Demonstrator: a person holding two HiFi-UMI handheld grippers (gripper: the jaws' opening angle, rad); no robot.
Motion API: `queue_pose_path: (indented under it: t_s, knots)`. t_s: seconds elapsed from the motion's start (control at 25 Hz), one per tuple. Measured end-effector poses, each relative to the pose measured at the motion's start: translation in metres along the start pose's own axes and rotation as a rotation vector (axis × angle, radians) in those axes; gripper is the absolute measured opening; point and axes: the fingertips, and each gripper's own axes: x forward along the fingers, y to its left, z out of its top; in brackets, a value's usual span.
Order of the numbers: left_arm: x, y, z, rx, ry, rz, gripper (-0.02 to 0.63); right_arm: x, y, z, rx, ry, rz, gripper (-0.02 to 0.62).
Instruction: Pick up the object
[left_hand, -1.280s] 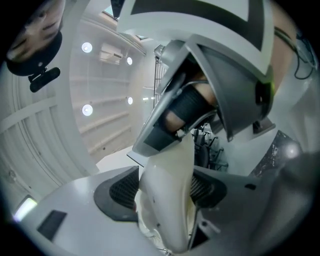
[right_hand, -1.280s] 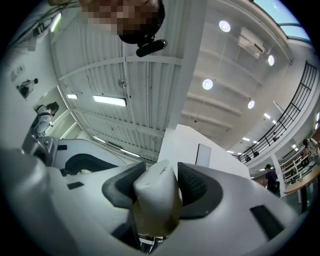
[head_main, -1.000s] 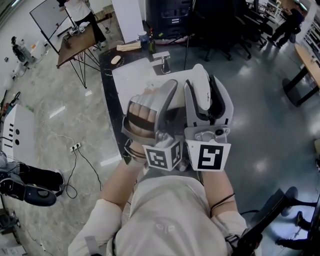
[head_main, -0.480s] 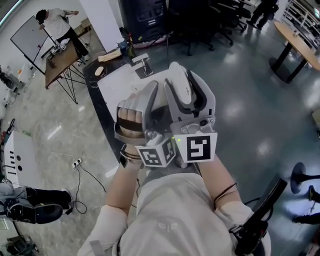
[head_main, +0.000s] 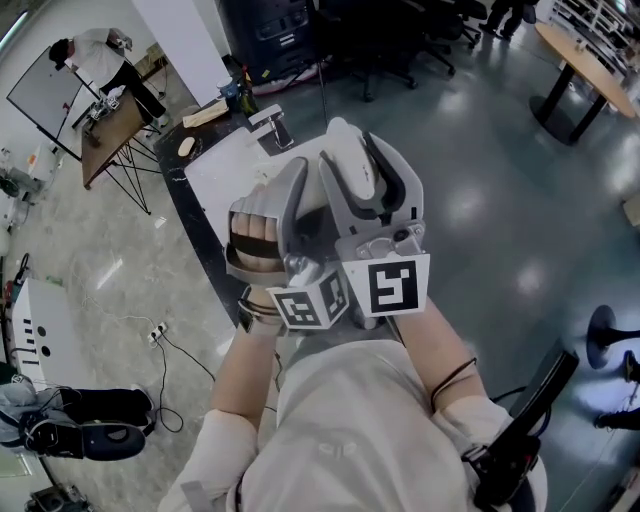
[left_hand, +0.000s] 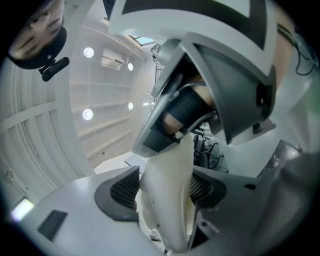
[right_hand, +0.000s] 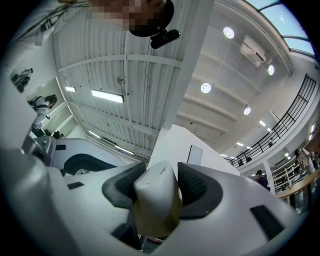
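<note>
Up at my chest, well clear of the desk (head_main: 218, 172) at 11 o'clock, both claws pinch the white object (head_main: 350, 165): left claw (left_hand: 162, 190) and right claw (right_hand: 157, 187) each pressed on it. Since a second ago the desk has slid farther off, so I judge the pickup done; both grips look unchanged.

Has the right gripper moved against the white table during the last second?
No. The right gripper stays over the right part of the white table; table and gripper shifted left together in the view.
</note>
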Motion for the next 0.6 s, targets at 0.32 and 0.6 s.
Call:
queue_pose_path:
  t_s: [0.32, 0.6]
  knots:
    - [0.008, -0.005, 0.008, -0.004, 0.004, -0.015, 0.279, 0.0, -0.012, -0.005, 0.005, 0.03, -0.004, 0.212]
    - [0.017, -0.01, 0.008, 0.0, 0.003, -0.03, 0.278, 0.005, -0.019, -0.012, 0.014, 0.034, -0.01, 0.211]
